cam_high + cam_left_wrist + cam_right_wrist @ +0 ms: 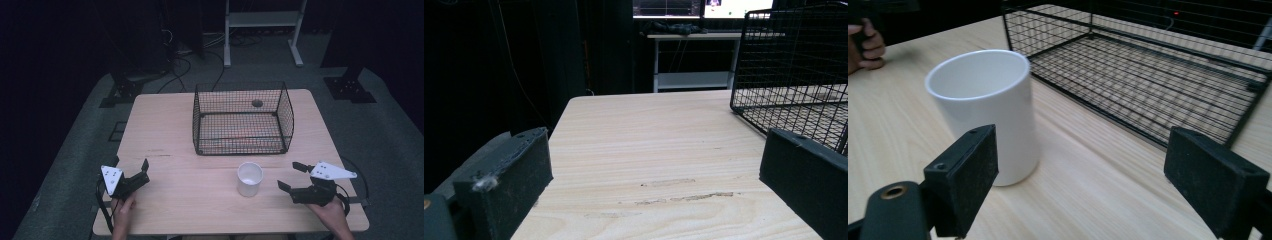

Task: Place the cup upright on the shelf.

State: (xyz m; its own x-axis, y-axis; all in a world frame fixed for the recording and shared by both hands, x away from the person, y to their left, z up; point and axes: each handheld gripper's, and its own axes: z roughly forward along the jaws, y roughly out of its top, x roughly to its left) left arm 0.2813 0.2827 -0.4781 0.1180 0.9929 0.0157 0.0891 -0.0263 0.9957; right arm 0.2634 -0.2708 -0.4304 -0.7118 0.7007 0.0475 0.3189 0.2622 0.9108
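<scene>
A white cup [249,178] stands upright and empty on the wooden table [165,125], just in front of a black wire basket [243,118]. My right gripper [293,176] rests open to the right of the cup, apart from it. In the right gripper view the cup [988,111] sits beyond the left jaw, with the basket [1148,75] behind it. My left gripper [130,165] stands open near the table's front left, nothing between its jaws. The left gripper view looks across bare tabletop [649,145] with the basket [794,65] at the right.
The basket looks empty and has a dark round spot [257,103] on the table behind its back wall. A white metal shelf frame [262,27] and cables [180,60] lie on the floor beyond the table. Dark curtains surround the area.
</scene>
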